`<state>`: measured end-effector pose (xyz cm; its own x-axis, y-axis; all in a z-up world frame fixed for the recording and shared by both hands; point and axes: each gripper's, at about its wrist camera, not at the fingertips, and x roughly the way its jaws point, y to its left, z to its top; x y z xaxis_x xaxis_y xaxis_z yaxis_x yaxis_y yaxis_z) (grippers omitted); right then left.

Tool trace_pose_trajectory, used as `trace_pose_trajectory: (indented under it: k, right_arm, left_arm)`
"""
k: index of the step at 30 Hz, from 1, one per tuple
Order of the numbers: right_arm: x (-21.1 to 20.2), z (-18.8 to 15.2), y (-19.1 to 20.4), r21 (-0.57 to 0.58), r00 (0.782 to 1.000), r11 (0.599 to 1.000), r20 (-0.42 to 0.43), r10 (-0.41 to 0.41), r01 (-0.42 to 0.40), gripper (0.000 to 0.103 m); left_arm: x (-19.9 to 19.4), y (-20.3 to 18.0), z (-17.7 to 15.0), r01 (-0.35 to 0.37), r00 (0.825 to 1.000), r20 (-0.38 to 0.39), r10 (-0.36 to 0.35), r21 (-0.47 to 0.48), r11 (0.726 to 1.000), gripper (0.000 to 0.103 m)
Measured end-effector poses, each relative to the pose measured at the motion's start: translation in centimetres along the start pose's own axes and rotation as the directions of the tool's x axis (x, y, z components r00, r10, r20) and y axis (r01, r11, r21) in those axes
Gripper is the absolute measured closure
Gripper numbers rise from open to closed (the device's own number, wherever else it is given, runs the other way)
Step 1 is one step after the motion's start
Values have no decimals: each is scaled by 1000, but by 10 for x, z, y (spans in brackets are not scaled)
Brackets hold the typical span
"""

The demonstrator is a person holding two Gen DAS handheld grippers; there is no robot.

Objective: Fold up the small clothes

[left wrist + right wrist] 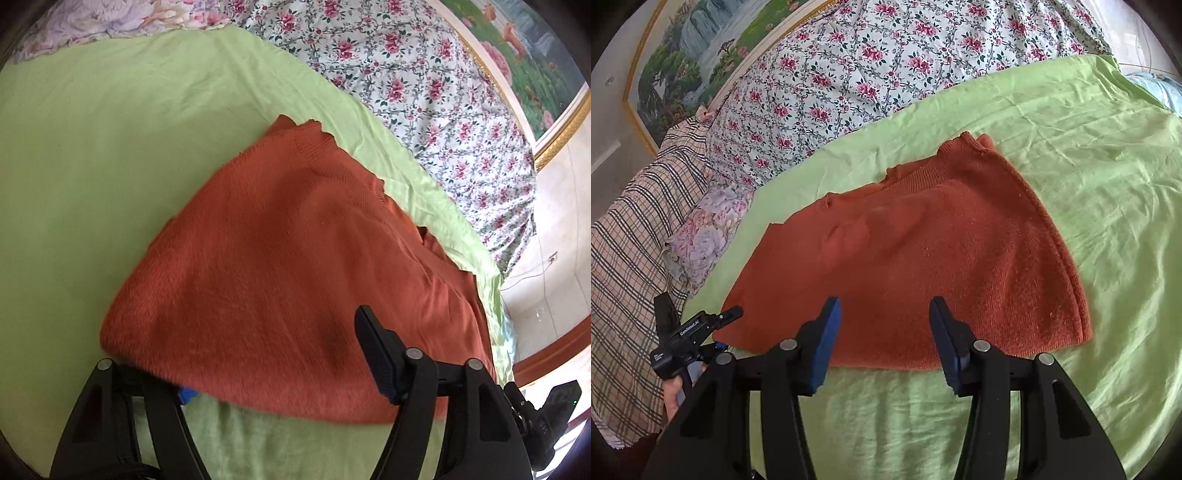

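Observation:
A rust-orange knit sweater (295,258) lies folded flat on the light green sheet (92,166); it also shows in the right wrist view (923,251). My left gripper (273,350) is open at the sweater's near edge, its left finger hidden under the knit and its right finger (373,343) above it. My right gripper (882,332) is open and empty, its blue-padded fingers hovering over the sweater's near edge. The left gripper shows in the right wrist view (701,328) at the sweater's left corner.
A floral quilt (886,55) lies behind the green sheet (1089,147). A plaid cloth (628,240) and a floral pillow (705,229) lie at the left. A framed landscape painting (683,44) hangs on the wall. The bed edge and floor (546,277) are at the right.

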<state>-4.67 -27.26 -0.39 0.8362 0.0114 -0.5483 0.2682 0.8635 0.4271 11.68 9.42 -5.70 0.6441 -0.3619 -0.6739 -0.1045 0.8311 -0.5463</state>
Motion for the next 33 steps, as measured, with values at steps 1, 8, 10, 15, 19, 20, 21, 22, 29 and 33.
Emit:
trace_pose_trajectory:
  k: [1, 8, 10, 15, 19, 20, 21, 22, 29, 33]
  right_arm:
    - [1, 1, -2, 1, 1000, 1000, 0, 2, -2, 52]
    - [7, 15, -25, 36, 1000, 999, 1, 4, -4, 52]
    - [7, 20, -31, 42, 1000, 999, 6, 7, -7, 52]
    - [6, 38, -46, 85, 998, 995, 12, 58, -59, 52]
    - [10, 58, -55, 115, 996, 989, -1, 94, -93, 52]
    - [12, 62, -57, 121, 994, 987, 1, 106, -106, 52]
    - [15, 68, -58, 130, 991, 983, -10, 132, -129, 52]
    - [20, 73, -58, 135, 988, 979, -28, 155, -150, 52]
    - [81, 94, -48, 153, 952, 965, -190, 239, -212, 52]
    - [127, 101, -23, 142, 914, 956, -286, 288, -257, 44]
  left_arm:
    - [0, 1, 2, -12, 1000, 4, 12, -7, 1000, 42]
    - [-8, -9, 13, -41, 999, 23, 41, 11, 999, 94]
    - [-15, -35, 15, -32, 998, 55, 28, 83, 996, 94]
    - [-13, -121, 9, 40, 996, 60, -60, 299, 953, 96]
    - [7, -193, -20, 109, 992, 1, -124, 475, 873, 96]
    - [15, -207, -29, 130, 990, -22, -138, 506, 853, 97]
    - [23, -216, -37, 144, 989, -42, -144, 527, 838, 97]
    - [30, -221, -44, 150, 988, -55, -143, 541, 828, 97]
    - [67, -224, -79, 143, 989, -122, -87, 591, 794, 97]
    - [60, -223, -83, 138, 990, -105, -93, 610, 780, 97]
